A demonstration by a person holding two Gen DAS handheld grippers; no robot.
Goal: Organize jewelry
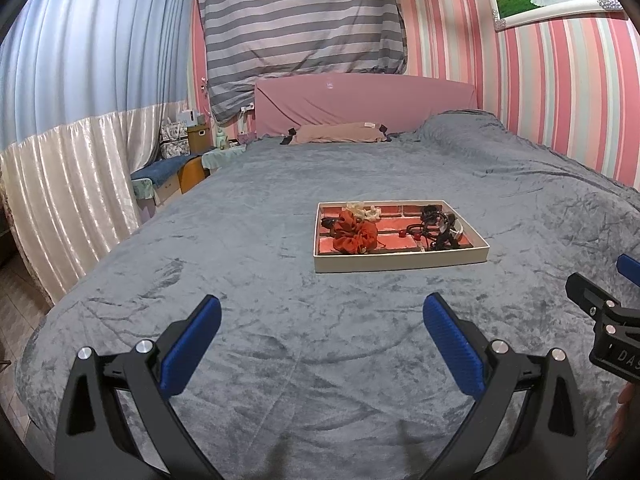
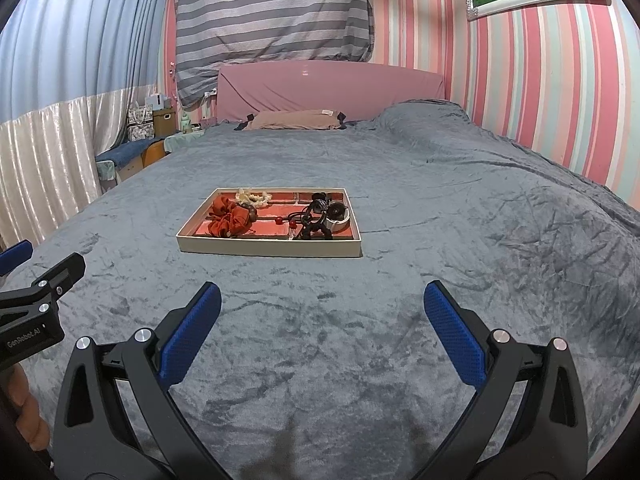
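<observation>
A shallow cream tray [image 1: 400, 261] [image 2: 268, 249] with a red brick-pattern floor lies in the middle of the grey bed. Inside it, on the left, sits an orange-red scrunchie [image 1: 355, 235] [image 2: 230, 216] with a cream scrunchie [image 1: 362, 211] [image 2: 253, 197] behind it. On the right lies a tangle of black hair ties and clips [image 1: 438, 229] [image 2: 316, 220] beside a white band [image 2: 340, 222]. My left gripper [image 1: 322, 312] and right gripper [image 2: 322, 300] both hover open over the blanket, well short of the tray, holding nothing.
The grey plush blanket [image 1: 280, 320] covers the whole bed. A pink headboard [image 1: 364, 104] and a tan pillow [image 1: 340, 133] stand at the far end. Curtains, a bench [image 1: 160, 170] and boxes line the left side. A striped wall runs along the right.
</observation>
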